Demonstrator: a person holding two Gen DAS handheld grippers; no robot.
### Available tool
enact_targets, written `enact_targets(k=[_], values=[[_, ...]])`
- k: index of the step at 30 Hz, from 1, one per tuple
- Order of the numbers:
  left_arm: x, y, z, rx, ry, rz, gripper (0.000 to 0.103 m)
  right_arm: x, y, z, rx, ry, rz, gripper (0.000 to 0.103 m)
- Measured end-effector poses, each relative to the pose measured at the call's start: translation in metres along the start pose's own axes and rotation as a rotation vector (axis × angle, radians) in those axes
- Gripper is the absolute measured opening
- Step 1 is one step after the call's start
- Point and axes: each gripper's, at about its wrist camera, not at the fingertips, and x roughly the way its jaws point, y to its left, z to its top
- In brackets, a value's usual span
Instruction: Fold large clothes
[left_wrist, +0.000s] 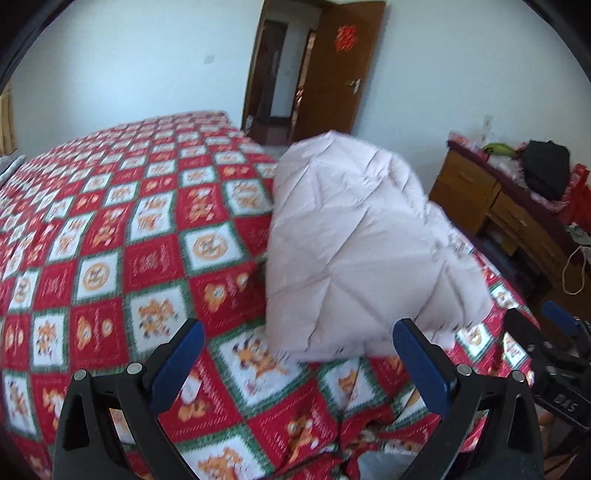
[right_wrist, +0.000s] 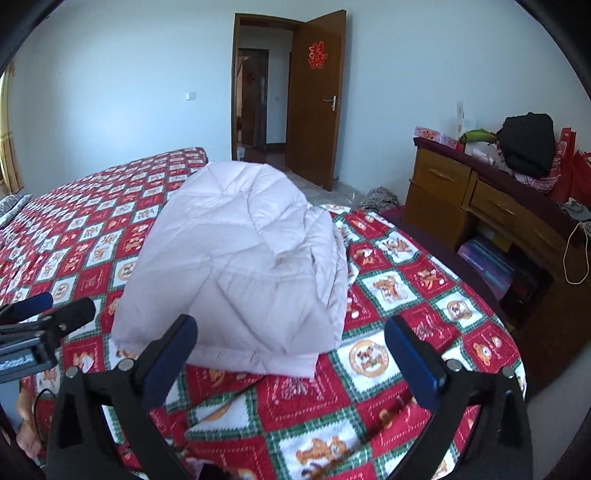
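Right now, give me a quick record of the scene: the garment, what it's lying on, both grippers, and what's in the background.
garment: pale quilted jacket, folded into a bundle
surface: bed with red, green and white patterned cover
left gripper: open, nothing between the fingers
right gripper: open, holding nothing, just short of the jacket
background: open wooden door, wooden dresser with clutter on top

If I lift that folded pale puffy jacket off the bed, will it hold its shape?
Probably not. The quilted jacket looks soft and puffy, so the fold would likely sag or open if lifted by one edge. It is likely light for its bulk. Its smooth shell may slide easily on the bedspread.
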Motion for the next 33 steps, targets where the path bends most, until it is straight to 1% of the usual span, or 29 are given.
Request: enact_targets(k=[2, 3, 5, 6, 8, 9, 11, 15, 19, 21, 25, 28, 31, 33], values=[[0.002, 0.001, -0.007, -0.002, 0.055, 0.011, 0.102, -0.003, 0.002, -0.002, -0.008, 0.016, -0.002, 0.103], [0.004, 0.000, -0.011, 0.003, 0.092, 0.000, 0.102, -0.004, 0.002, -0.003, -0.012, 0.024, -0.003, 0.103], [0.000, -0.003, -0.016, 0.024, 0.116, -0.013, 0.102, -0.008, 0.004, -0.005, -0.015, 0.033, 0.005, 0.103], [-0.004, -0.006, -0.018, 0.040, 0.111, -0.010, 0.102, -0.011, 0.004, -0.005, -0.011, 0.033, 0.013, 0.103], [-0.016, -0.011, -0.018, 0.074, 0.073, 0.001, 0.102, -0.019, 0.006, -0.005, -0.009, 0.020, 0.016, 0.103], [-0.026, -0.015, -0.017, 0.088, 0.043, 0.005, 0.102, -0.023, 0.007, -0.004, -0.014, 0.008, 0.013, 0.103], [-0.039, -0.017, -0.012, 0.091, -0.003, 0.007, 0.102, -0.035, 0.010, -0.001, -0.026, -0.031, 0.005, 0.103], [-0.072, -0.020, -0.002, 0.090, -0.120, 0.016, 0.102, -0.063, 0.015, 0.008, -0.028, -0.127, 0.001, 0.103], [-0.102, -0.021, 0.003, 0.088, -0.254, 0.044, 0.102, -0.083, 0.018, 0.015, -0.031, -0.199, 0.007, 0.103], [-0.111, -0.021, 0.006, 0.081, -0.301, 0.064, 0.102, -0.090, 0.019, 0.016, -0.025, -0.230, 0.014, 0.103], [-0.126, -0.022, 0.012, 0.071, -0.349, 0.082, 0.102, -0.100, 0.015, 0.018, -0.004, -0.285, 0.020, 0.103], [-0.134, -0.027, 0.014, 0.091, -0.384, 0.119, 0.102, -0.104, 0.008, 0.021, 0.035, -0.325, 0.019, 0.103], [-0.142, -0.032, 0.011, 0.108, -0.419, 0.151, 0.102, -0.104, 0.000, 0.023, 0.068, -0.329, 0.026, 0.103], [-0.145, -0.034, 0.010, 0.117, -0.433, 0.155, 0.102, -0.105, -0.005, 0.023, 0.092, -0.335, 0.037, 0.103]])
